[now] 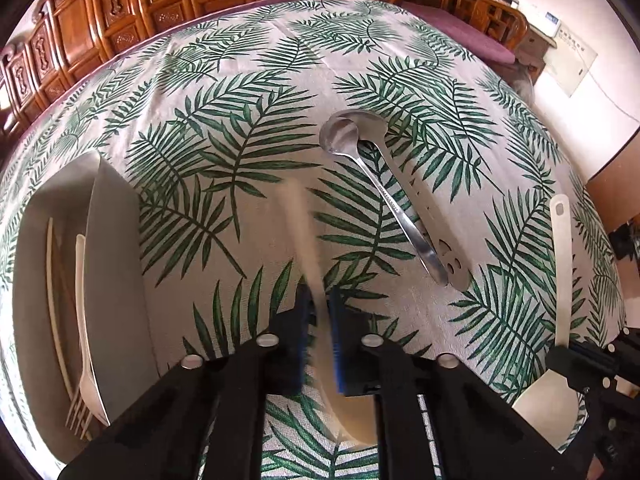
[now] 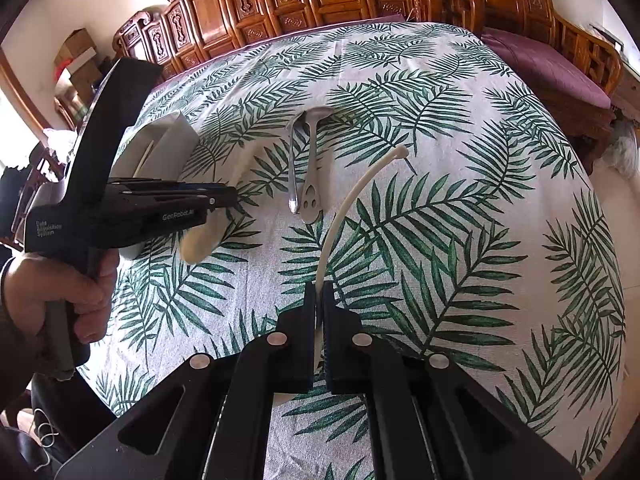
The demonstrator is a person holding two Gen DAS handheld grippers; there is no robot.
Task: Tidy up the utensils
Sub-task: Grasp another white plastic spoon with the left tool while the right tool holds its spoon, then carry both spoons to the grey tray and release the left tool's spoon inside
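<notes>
My left gripper (image 1: pixel 320 300) is shut on a cream plastic spoon (image 1: pixel 300 224), blurred, held above the tablecloth; its bowl shows in the right wrist view (image 2: pixel 198 242). My right gripper (image 2: pixel 319 292) is shut on a cream plastic spatula (image 2: pixel 352 200); it also shows in the left wrist view (image 1: pixel 560 264). Two steel spoons (image 1: pixel 384 196) lie together mid-table, also in the right wrist view (image 2: pixel 306 164). A grey tray (image 1: pixel 116 280) at the left holds a cream fork (image 1: pixel 84 344) and chopsticks (image 1: pixel 52 292).
The table carries a palm-leaf cloth (image 2: pixel 440 160). Carved wooden chairs (image 2: pixel 280 4) line the far edge, and a purple-cushioned bench (image 2: pixel 548 68) stands at the right. My left hand (image 2: pixel 76 288) and its gripper body (image 2: pixel 120 208) occupy the left of the right wrist view.
</notes>
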